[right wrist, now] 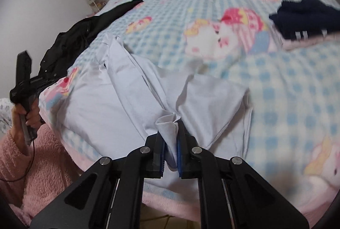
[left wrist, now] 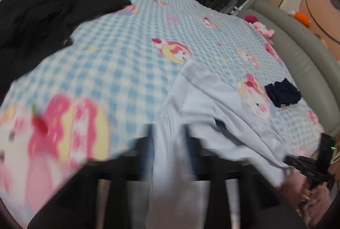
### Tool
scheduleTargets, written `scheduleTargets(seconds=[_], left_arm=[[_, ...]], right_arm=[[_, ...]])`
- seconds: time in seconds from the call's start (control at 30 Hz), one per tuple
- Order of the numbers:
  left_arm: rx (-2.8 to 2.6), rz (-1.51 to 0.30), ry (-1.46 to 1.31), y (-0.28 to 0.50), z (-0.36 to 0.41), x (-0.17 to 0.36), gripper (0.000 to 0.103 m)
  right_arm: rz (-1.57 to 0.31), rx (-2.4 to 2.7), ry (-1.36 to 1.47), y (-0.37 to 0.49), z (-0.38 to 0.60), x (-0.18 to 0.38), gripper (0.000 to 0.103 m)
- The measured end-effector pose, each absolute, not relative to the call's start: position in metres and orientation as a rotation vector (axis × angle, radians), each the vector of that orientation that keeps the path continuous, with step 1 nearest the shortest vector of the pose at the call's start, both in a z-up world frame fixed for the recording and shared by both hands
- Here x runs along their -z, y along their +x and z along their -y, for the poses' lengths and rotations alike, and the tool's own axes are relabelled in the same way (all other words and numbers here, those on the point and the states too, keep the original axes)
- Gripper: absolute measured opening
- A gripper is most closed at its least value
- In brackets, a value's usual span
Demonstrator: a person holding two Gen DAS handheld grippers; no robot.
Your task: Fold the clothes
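Though blurred, left wrist view: left gripper (left wrist: 170,144) pinching pale blue garment (left wrist: 204,97), cloth running away up-right across checked bed (left wrist: 127,55). Black clothing (left wrist: 38,16) far left, navy folded item (left wrist: 283,93) right.
Right wrist view: right gripper (right wrist: 170,142) pinching bunched garment edge (right wrist: 167,125); garment spread leftward along near bed edge. Navy item (right wrist: 306,18) upper right, well apart.

Soft, even indoor light showing throughout; no hard shadows, no glare. Left wrist view smearing heavily with motion blur, foreground worst. Right wrist view blurring toward right. Fisheye bending edges, dark corners vignetting.
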State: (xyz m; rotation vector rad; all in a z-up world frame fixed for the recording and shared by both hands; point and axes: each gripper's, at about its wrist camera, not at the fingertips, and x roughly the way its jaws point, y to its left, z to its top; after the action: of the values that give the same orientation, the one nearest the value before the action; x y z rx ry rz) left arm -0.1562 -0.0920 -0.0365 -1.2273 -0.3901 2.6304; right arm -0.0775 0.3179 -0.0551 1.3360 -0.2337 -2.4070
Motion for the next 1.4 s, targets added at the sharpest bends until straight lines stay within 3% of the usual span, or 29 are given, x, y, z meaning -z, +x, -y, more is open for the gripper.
scheduleTargets(seconds=[0.27, 0.33, 0.37, 0.5, 0.67, 0.77, 0.87, 0.93, 1.03, 1.1, 1.17, 1.27, 1.4], left_arm=[[-2.448, 0.320, -1.345, -0.260, 0.051, 0.068, 0.065], [-2.425, 0.322, -1.354, -0.268, 0.041, 0.074, 0.033], [-2.427, 0.319, -1.351, -0.268, 0.037, 0.074, 0.004], [-2.533, 0.235, -1.253, -0.240, 0.034, 0.056, 0.005], [-2.673, 0.138, -1.019, -0.153, 0.054, -0.002, 0.005], [-2.704, 0.163, -0.959, -0.095, 0.067, -0.015, 0.005], [-2.679, 0.239, -1.032, -0.067, 0.079, 0.002, 0.006], [-2.665, 0.320, -1.097, -0.062, 0.088, 0.014, 0.011], [-2.638, 0.442, -1.193, -0.055, 0.101, 0.032, 0.026], [-2.623, 0.535, -1.233, -0.049, 0.111, 0.041, 0.035], [-2.658, 0.725, -1.096, -0.037, 0.131, 0.027, 0.050], [-2.624, 0.889, -1.033, -0.044, 0.151, 0.019, 0.051], [-2.614, 0.773, -1.119, -0.071, 0.137, 0.014, 0.051]], right_arm=[[0.216, 2.444, 1.335, -0.083, -0.315, 0.039, 0.008], [0.215, 2.443, 1.361, -0.086, -0.314, 0.042, 0.008], [0.209, 2.448, 1.372, -0.087, -0.313, 0.044, 0.008], [0.255, 2.483, 1.397, -0.091, -0.313, 0.048, 0.008], [0.228, 2.568, 1.301, -0.076, -0.311, 0.019, 0.008], [0.183, 2.615, 1.229, -0.053, -0.310, 0.002, 0.008], [0.164, 2.618, 1.304, -0.040, -0.314, 0.023, 0.008], [0.219, 2.565, 1.435, -0.038, -0.317, 0.052, 0.008], [0.288, 2.549, 1.479, -0.033, -0.320, 0.065, 0.009], [0.311, 2.558, 1.482, -0.030, -0.322, 0.065, 0.015], [0.284, 2.593, 1.465, -0.028, -0.325, 0.053, 0.022], [0.296, 2.655, 1.426, -0.024, -0.340, 0.034, 0.025], [0.464, 2.654, 1.332, -0.036, -0.357, 0.013, 0.026]])
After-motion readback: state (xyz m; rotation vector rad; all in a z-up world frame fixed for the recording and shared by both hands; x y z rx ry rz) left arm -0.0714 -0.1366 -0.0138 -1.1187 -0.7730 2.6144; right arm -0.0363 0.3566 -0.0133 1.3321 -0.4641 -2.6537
